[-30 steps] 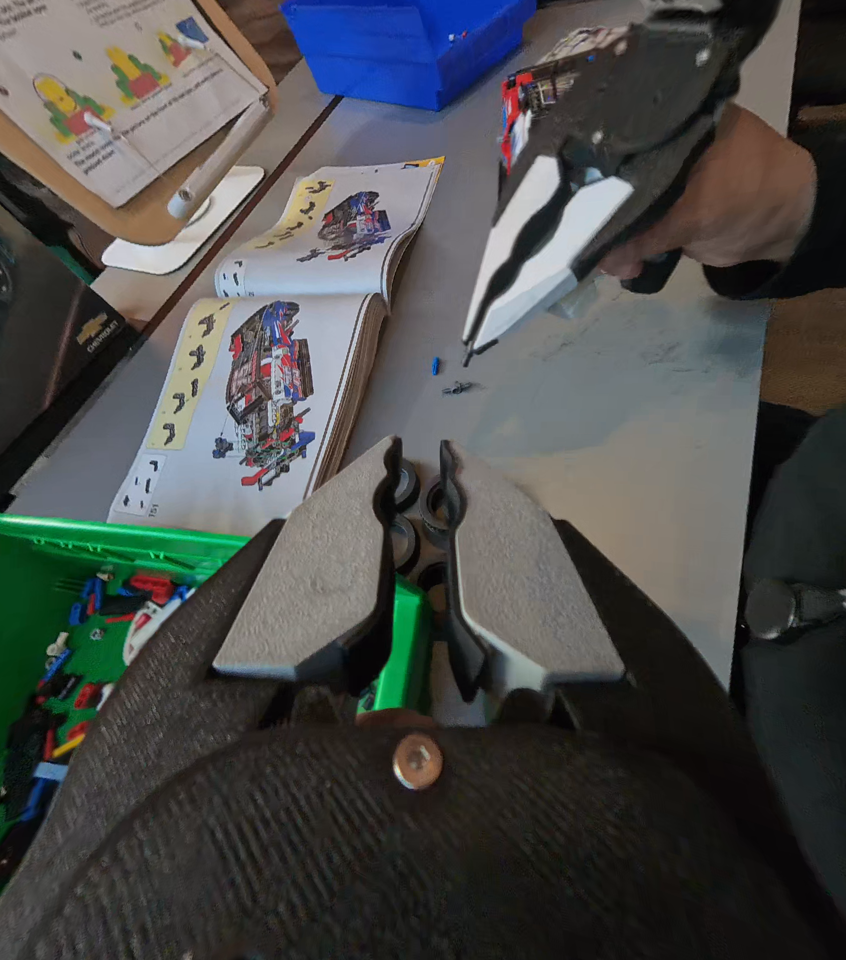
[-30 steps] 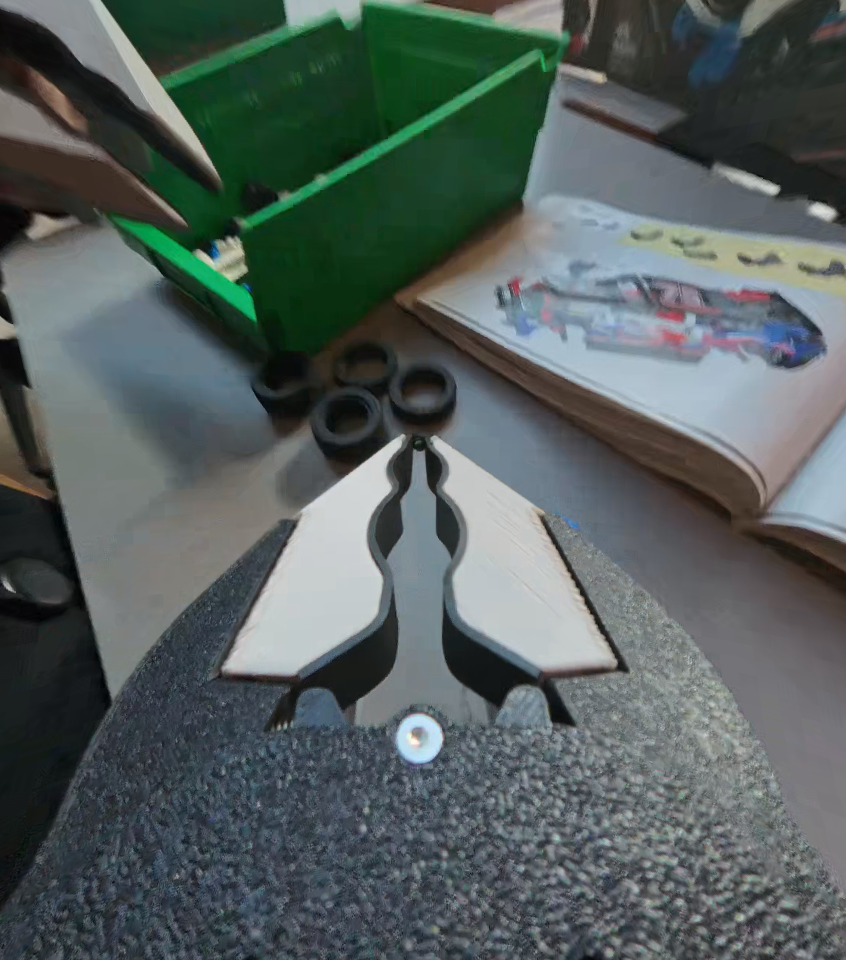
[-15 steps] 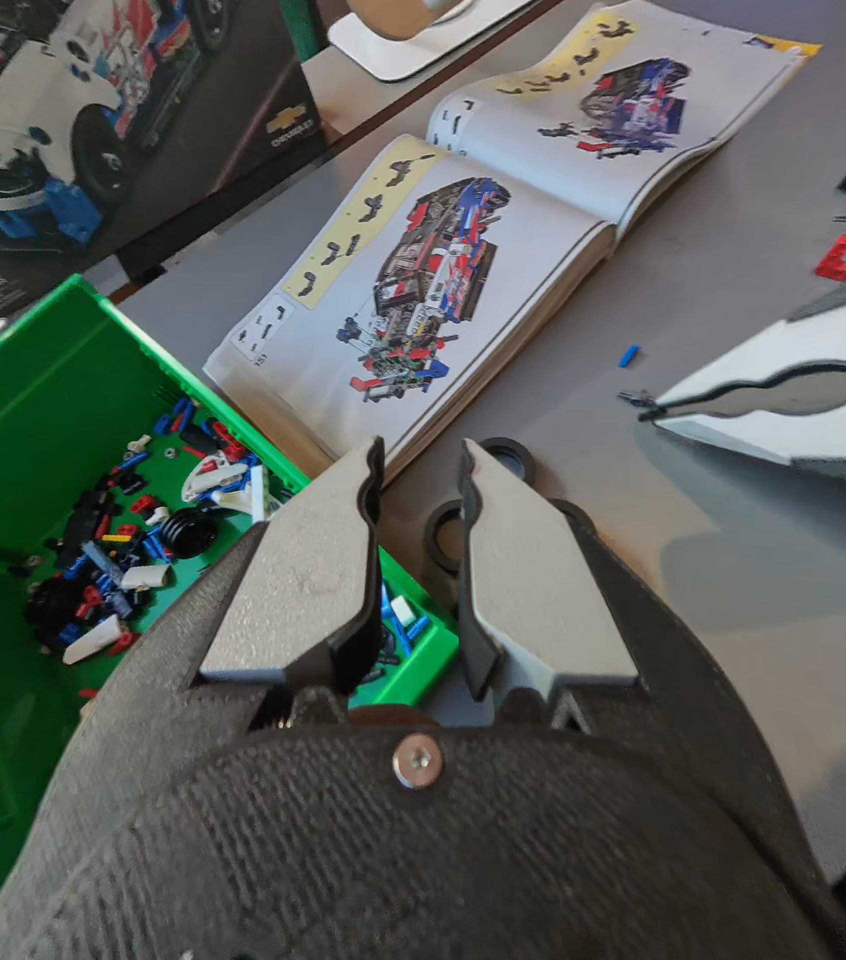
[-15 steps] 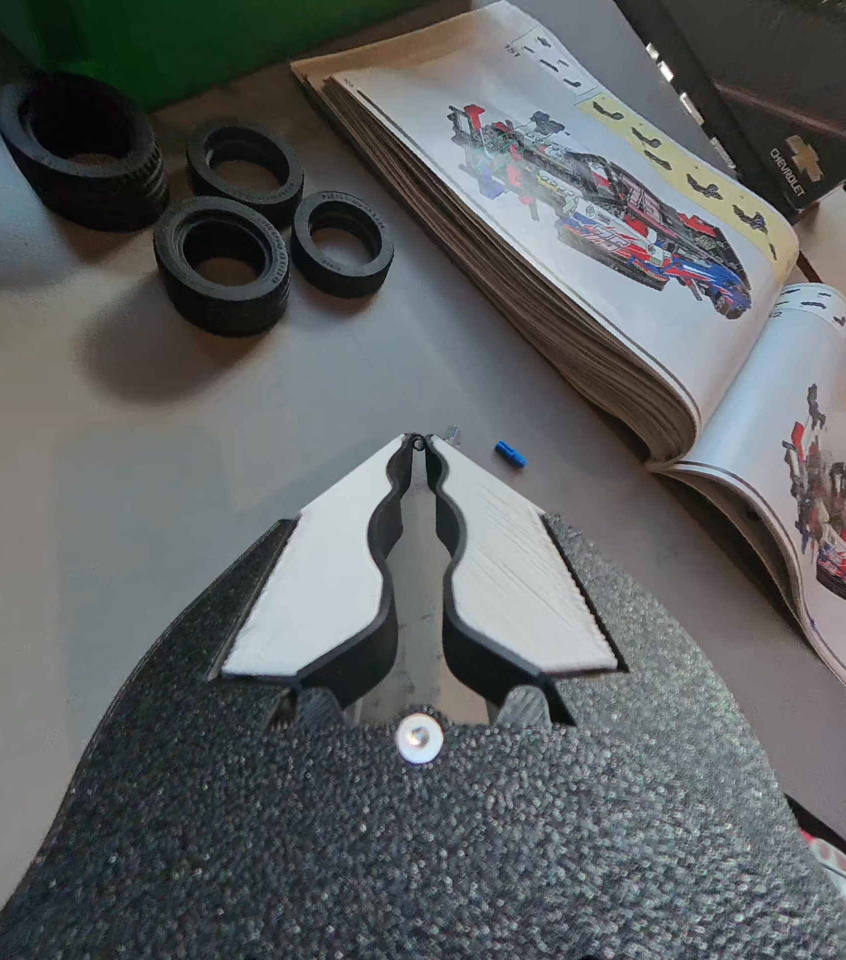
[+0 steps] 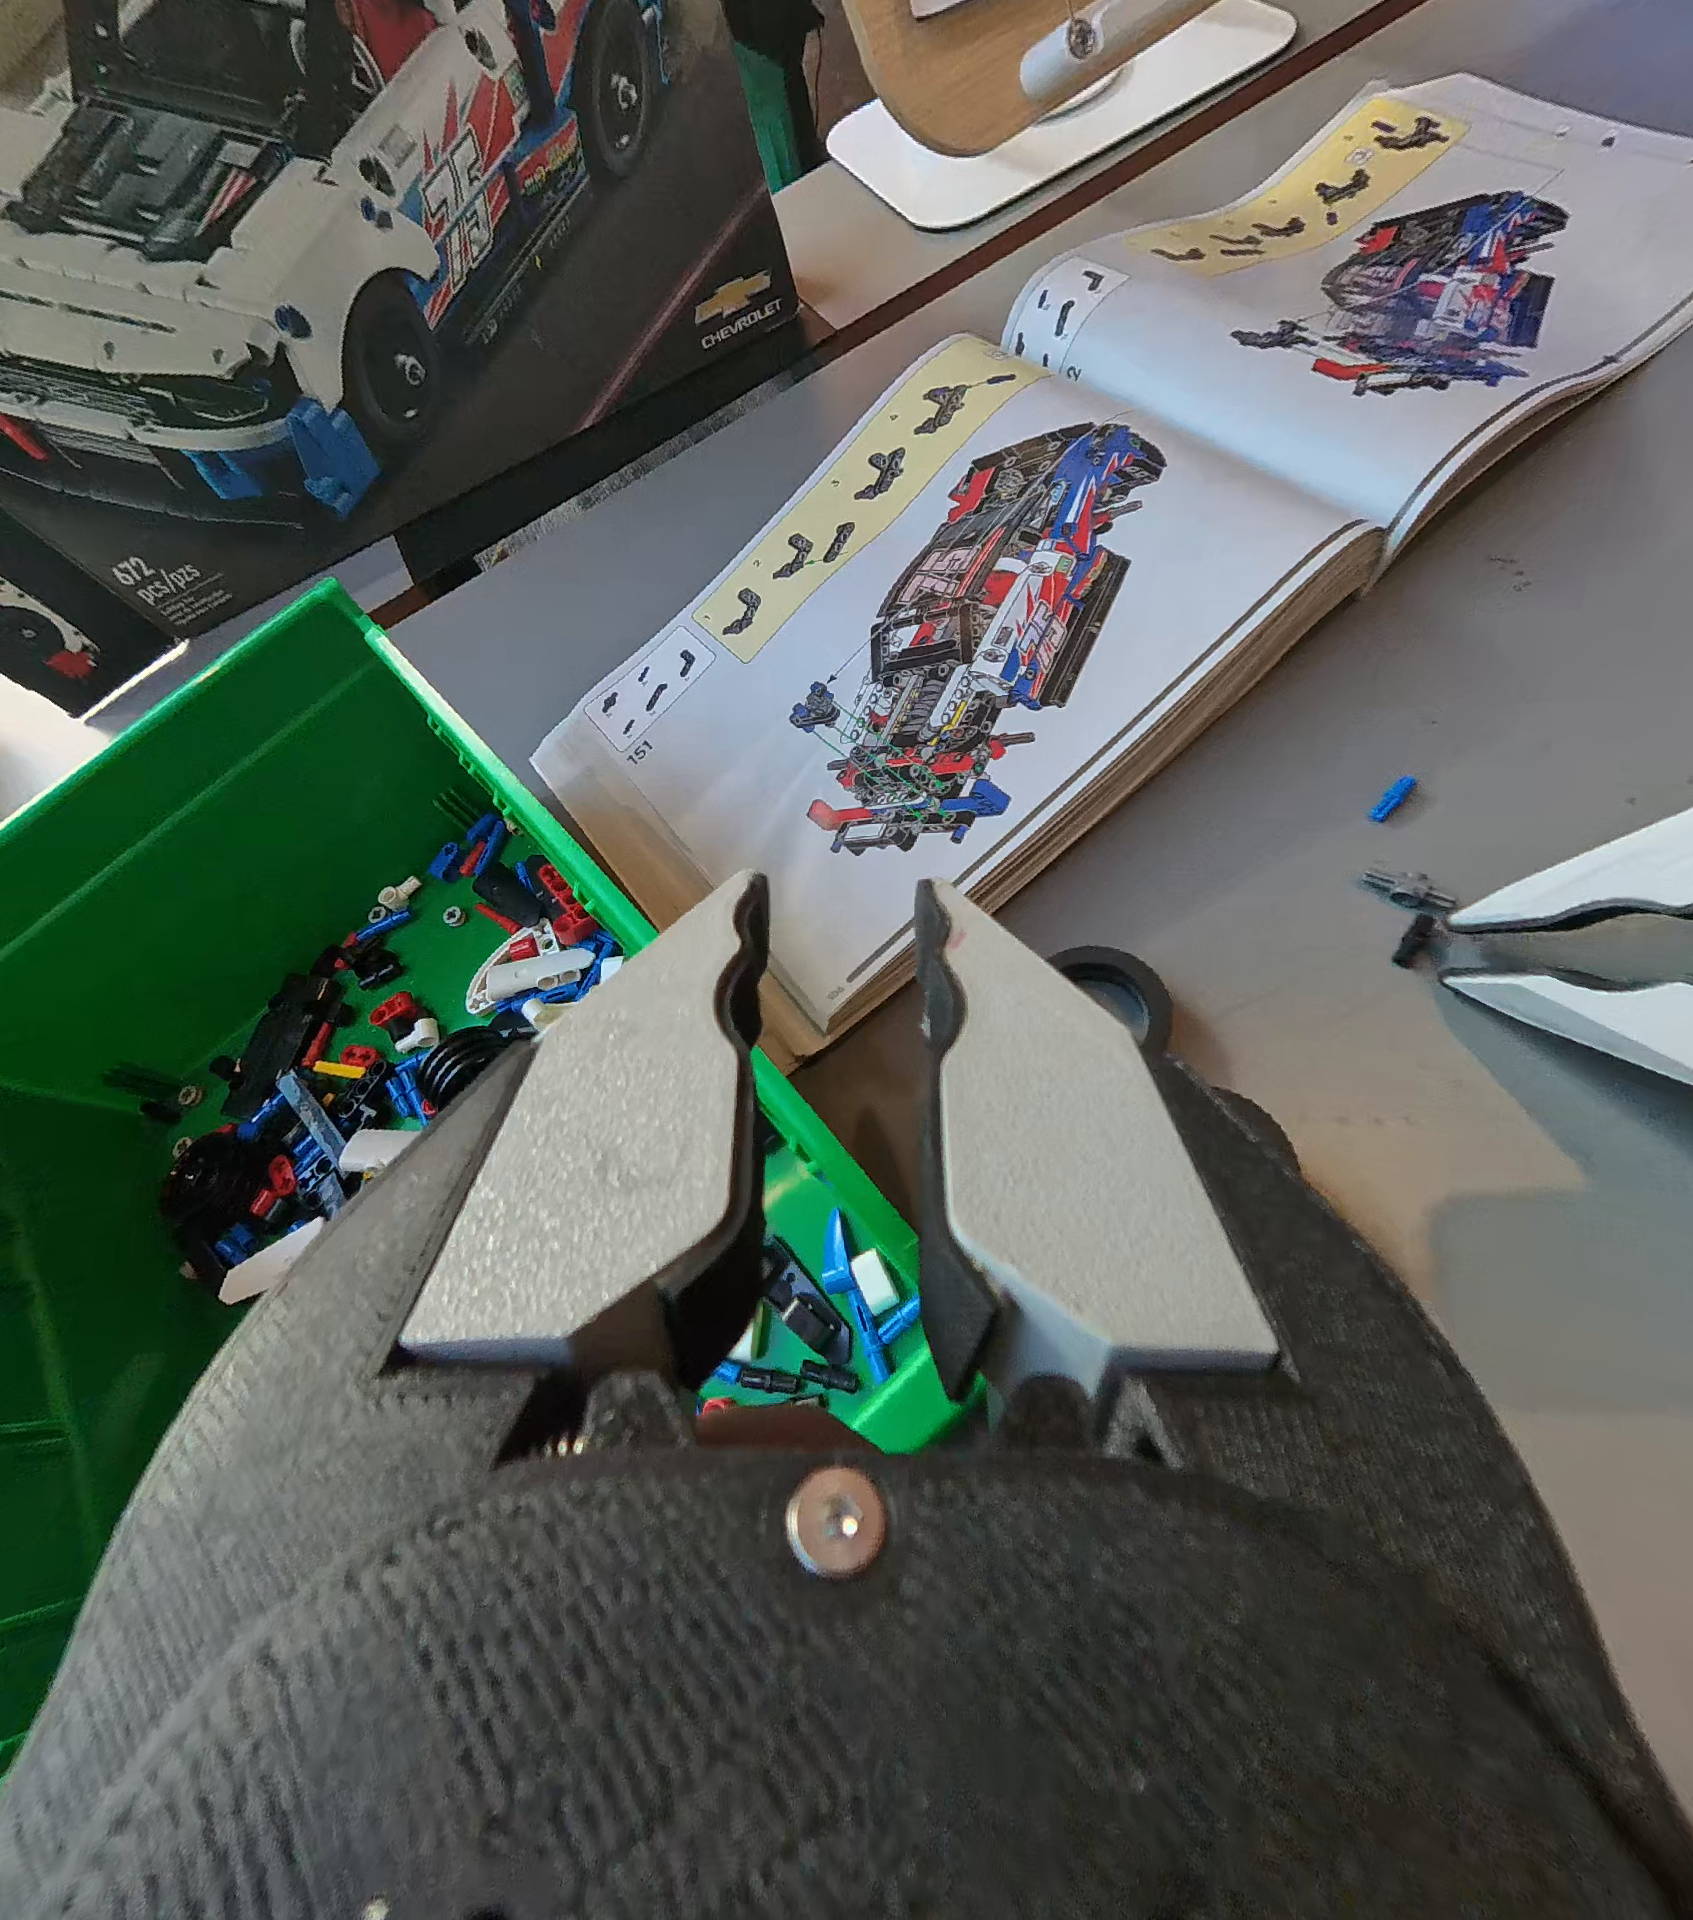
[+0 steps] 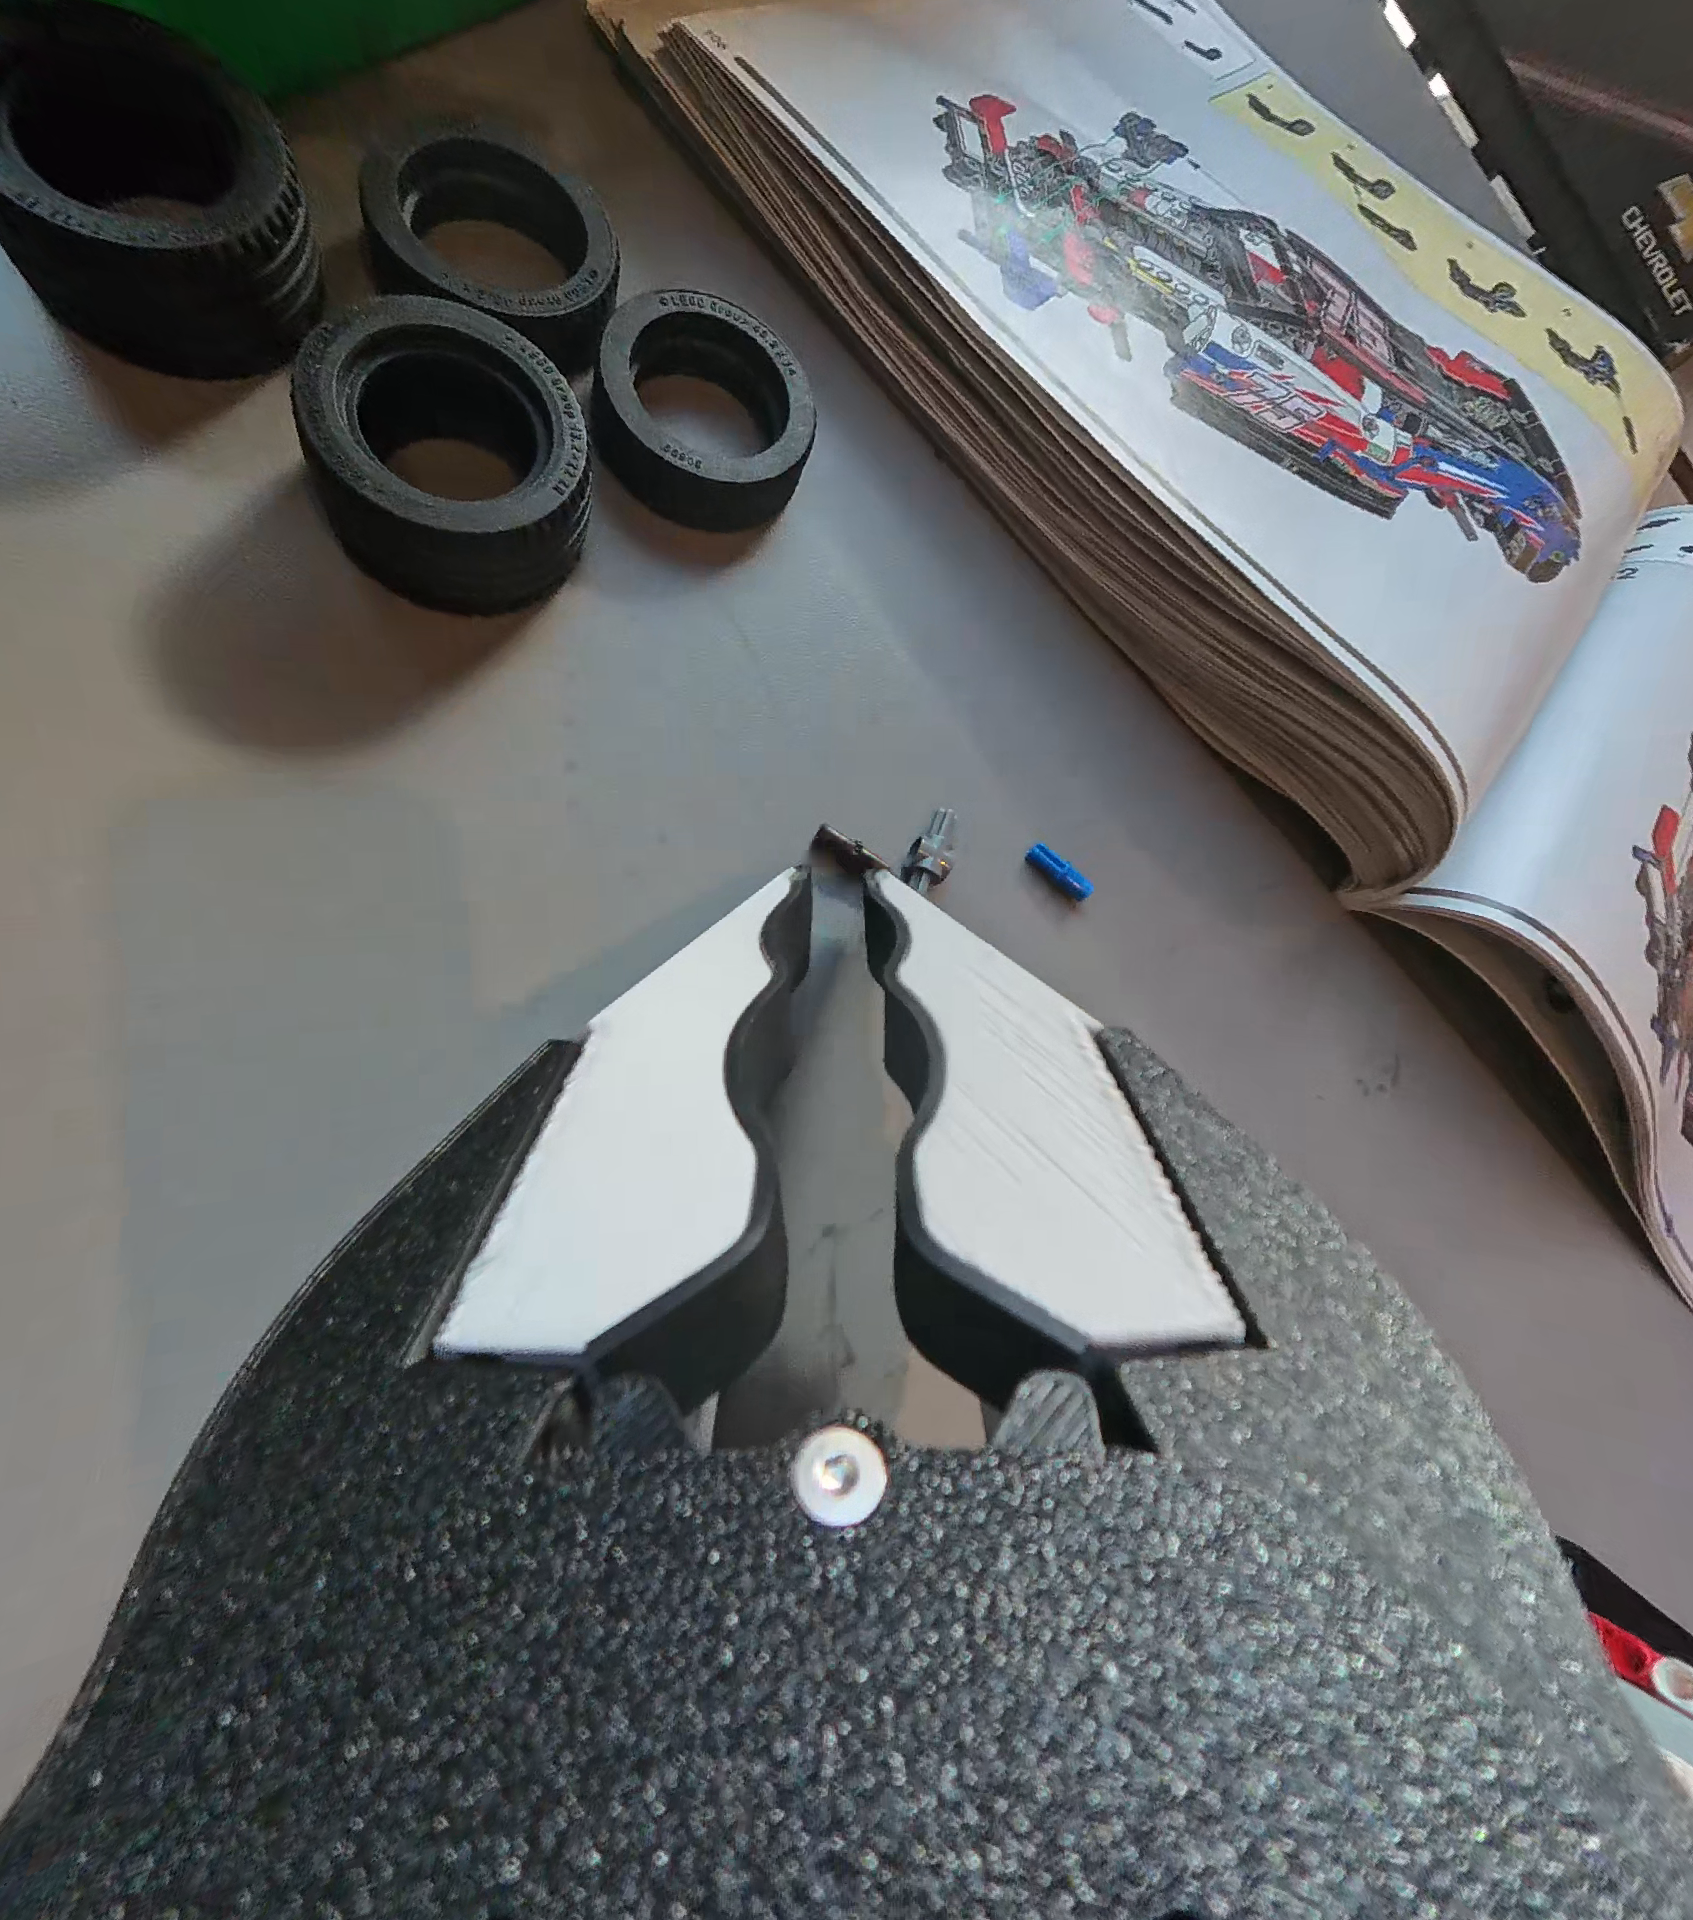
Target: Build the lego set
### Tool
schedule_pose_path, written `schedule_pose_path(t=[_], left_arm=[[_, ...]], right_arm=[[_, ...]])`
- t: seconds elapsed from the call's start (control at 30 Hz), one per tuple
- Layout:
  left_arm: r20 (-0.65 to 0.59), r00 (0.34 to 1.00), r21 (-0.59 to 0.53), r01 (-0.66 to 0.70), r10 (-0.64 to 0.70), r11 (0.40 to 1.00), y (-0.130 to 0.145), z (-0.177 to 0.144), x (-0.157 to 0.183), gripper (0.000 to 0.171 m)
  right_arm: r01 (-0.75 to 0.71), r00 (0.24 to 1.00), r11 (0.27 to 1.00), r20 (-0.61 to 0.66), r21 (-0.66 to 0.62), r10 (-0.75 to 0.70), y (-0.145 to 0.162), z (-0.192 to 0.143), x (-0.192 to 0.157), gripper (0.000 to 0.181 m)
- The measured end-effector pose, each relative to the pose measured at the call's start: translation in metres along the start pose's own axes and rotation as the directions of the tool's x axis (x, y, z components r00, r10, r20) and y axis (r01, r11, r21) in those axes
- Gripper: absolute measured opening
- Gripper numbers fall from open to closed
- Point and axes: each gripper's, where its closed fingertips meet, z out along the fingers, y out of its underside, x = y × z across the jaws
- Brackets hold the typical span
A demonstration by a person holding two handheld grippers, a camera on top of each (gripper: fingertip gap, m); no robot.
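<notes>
Right wrist view has the right gripper low over the grey table, its white fingers drawn almost together at the tips on a small dark pin that pokes out just ahead of them; half a second ago the tips looked pressed together with nothing between them, so the pin looks newly picked, though the hold is too small to be sure of. Just beside the tips lie a grey axle-like connector and a short blue plastic pin, both loose on the table. Four black rubber tyres sit in a cluster farther off, near the open paper instruction booklet. In the left wrist view the left gripper has swung from the tyres to hang over the near corner of the green plastic bin of mixed small lego pieces, its grey fingers spread wider than before and holding nothing. The printed set box stands behind the bin. I judge this a part-gathering step: the right side secures a connector while the left readies to fetch the next piece from the bin; the model itself barely shows, at the bottom right corner of the right wrist view.
</notes>
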Motion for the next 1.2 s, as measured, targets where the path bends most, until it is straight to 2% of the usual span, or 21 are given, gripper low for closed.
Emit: schedule_pose_path(t=[0.27,0.4,0.53,0.67,0.77,0.93,1.2], left_arm=[[-0.015,1.000,0.028,0.016,-0.015,0.999,-0.002,-0.008,-0.002,0.027],[-0.044,0.998,0.081,0.058,-0.055,0.995,-0.001,-0.029,-0.012,0.033],[0.027,0.995,0.114,0.092,-0.096,0.989,0.011,-0.048,-0.043,0.031],[0.087,0.983,0.097,0.154,-0.162,0.983,0.034,-0.047,-0.070,0.031],[0.092,0.976,0.049,0.191,-0.195,0.980,0.049,-0.040,-0.078,0.035],[0.092,0.977,0.058,0.188,-0.193,0.980,0.048,-0.039,-0.082,0.037],[0.106,0.973,0.042,0.202,-0.205,0.979,0.054,-0.036,-0.086,0.038]], right_arm=[[-0.073,0.997,0.996,0.018,0.057,0.072,-0.007,-0.015,0.002,0.017],[-0.142,0.990,0.977,0.004,0.162,0.143,-0.030,-0.036,0.016,0.022],[-0.199,0.979,0.948,0.002,0.249,0.205,-0.060,-0.047,0.032,0.035],[-0.195,0.980,0.948,0.005,0.253,0.201,-0.093,-0.029,0.039,0.035],[-0.191,0.979,0.968,-0.046,0.165,0.200,-0.103,0.005,0.051,0.034],[-0.170,0.975,0.976,-0.123,0.139,0.188,-0.120,0.032,0.069,0.034],[-0.143,0.976,0.984,-0.148,0.107,0.158,-0.123,0.047,0.066,0.034]])
